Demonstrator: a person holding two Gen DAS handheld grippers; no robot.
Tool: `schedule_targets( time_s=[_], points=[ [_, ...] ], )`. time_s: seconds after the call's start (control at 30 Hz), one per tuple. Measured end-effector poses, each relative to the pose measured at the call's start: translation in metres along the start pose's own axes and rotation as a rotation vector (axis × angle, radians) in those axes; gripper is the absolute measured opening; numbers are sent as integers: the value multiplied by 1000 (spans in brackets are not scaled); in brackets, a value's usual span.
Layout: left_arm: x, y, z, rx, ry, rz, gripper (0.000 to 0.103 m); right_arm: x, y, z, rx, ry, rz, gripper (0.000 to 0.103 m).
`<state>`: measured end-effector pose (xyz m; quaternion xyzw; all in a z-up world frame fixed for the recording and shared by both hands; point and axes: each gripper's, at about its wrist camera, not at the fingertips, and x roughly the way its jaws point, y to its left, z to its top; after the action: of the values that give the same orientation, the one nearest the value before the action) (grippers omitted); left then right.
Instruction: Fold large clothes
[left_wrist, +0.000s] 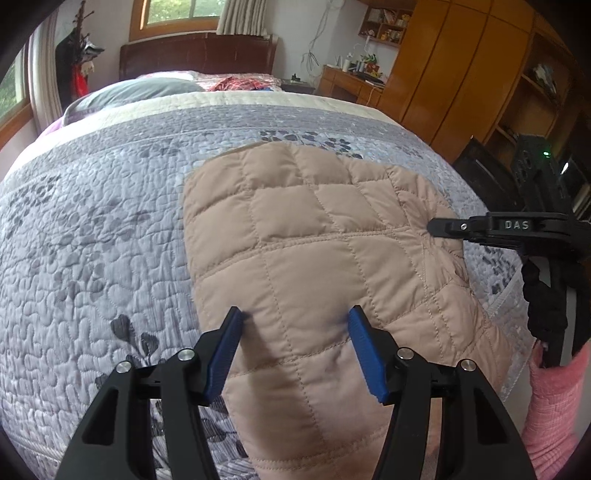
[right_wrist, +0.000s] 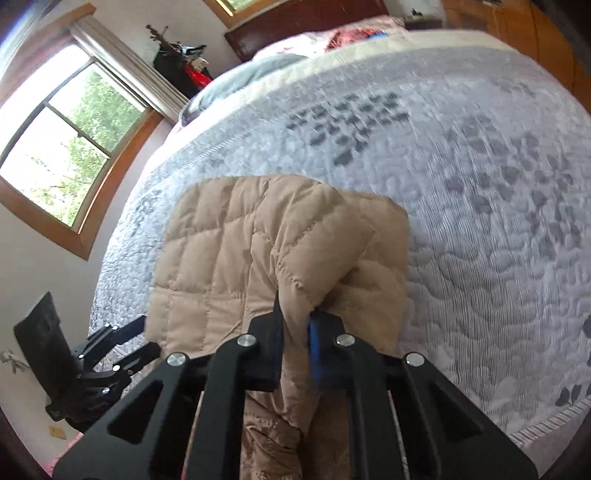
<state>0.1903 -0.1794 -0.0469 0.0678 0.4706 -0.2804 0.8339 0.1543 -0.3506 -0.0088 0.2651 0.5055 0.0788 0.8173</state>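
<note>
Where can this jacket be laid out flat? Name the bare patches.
Bare bedspread lies left of the jacket, and between it and the pillow. The right edge is crowded: the right hand-held gripper grips the jacket there.

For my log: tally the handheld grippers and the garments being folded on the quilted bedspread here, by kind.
Grippers: 2, the left gripper open and the right gripper shut on the jacket.
Garments being folded: 1, the tan quilted jacket.
Total: 3
</note>
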Motion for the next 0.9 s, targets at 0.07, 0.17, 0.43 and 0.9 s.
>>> schedule_targets(
  time_s=[0.07,0.17,0.43,0.9],
  points=[
    [5,-2,0,10,5,6,60,13,-11,-2,31,27,1,11],
    [15,-3,-1,24,13,16,62,35,-22,-5,53,52,8,13],
    [18,9,6,-17,49,-12,65,30,-11,-6,17,29,-64,25],
    [-52,-6,-32,-82,16,-204,23,-38,80,-86,-290,-22,-142,16]
  ],
)
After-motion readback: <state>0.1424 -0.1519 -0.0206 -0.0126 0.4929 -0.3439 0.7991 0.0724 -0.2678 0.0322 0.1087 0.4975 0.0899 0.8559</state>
